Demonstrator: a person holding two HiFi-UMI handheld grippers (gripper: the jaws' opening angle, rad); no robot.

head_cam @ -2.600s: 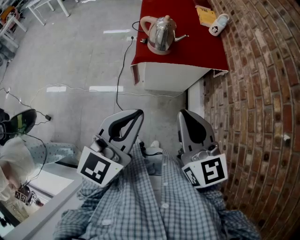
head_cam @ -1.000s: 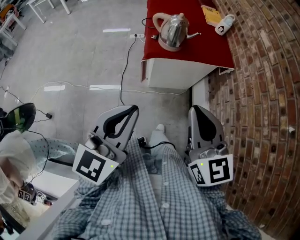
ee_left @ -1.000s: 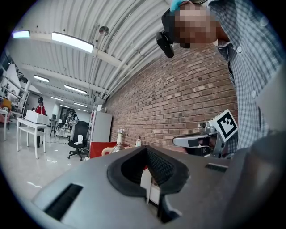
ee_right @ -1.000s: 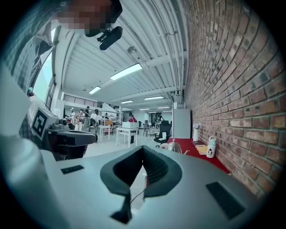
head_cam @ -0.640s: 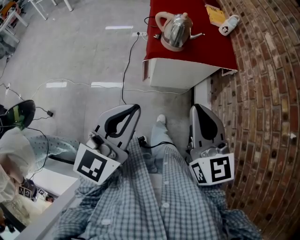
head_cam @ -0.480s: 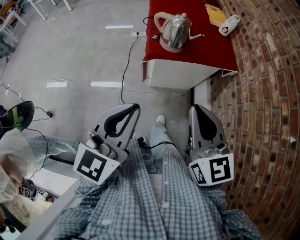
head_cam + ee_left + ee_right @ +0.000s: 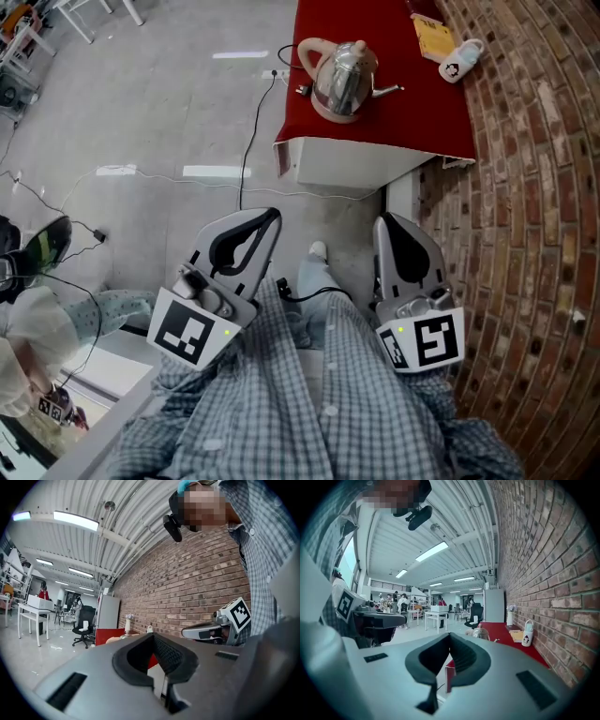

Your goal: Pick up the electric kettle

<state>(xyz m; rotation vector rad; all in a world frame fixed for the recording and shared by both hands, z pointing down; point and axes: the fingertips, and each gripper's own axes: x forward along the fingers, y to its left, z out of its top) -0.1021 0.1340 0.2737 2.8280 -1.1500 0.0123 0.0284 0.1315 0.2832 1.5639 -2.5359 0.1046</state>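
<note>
Fingers of my left gripper [image 7: 265, 220] and right gripper [image 7: 386, 228] are closed together, empty; the shiny steel electric kettle [image 7: 343, 79] with a beige handle stands well ahead on the red-covered table [image 7: 412, 122].

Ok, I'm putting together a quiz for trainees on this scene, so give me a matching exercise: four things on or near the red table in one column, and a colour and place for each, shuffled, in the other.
Column one:
1. kettle
2. bottle
3. booklet
4. cable

Column two:
A. yellow, lying flat on the red cloth
B. black, running across the floor
C. shiny metal, spout towards the brick wall
D. white, upright right next to that wall

Pairs: 1-C, 2-D, 3-A, 4-B
</note>
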